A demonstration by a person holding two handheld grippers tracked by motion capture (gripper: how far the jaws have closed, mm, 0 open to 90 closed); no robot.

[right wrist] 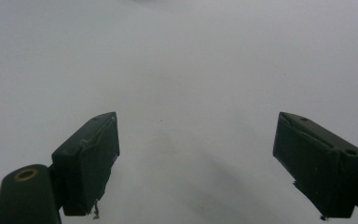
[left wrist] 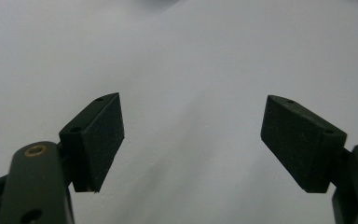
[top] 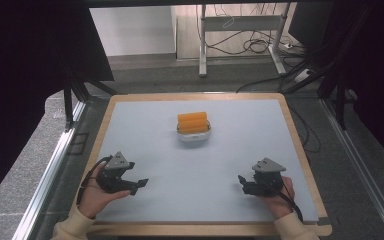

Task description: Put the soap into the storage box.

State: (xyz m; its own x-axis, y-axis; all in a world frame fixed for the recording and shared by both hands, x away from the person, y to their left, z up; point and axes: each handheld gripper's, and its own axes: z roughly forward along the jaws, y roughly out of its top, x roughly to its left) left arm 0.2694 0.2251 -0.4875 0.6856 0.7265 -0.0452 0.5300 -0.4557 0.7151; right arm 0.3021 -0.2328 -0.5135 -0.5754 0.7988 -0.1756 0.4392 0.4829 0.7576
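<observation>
I hold the left gripper (top: 141,184) and right gripper (top: 242,181) low on the counter (top: 145,145), jaws wide apart, empty. The orange block (top: 193,121) sits untouched atop the white bowl (top: 194,136) mid-counter; nothing looks begun.

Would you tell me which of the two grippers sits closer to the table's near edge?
The right gripper, by a small margin: it sits slightly lower in the high view than the left gripper, whose hand is farther up the mat.
</observation>
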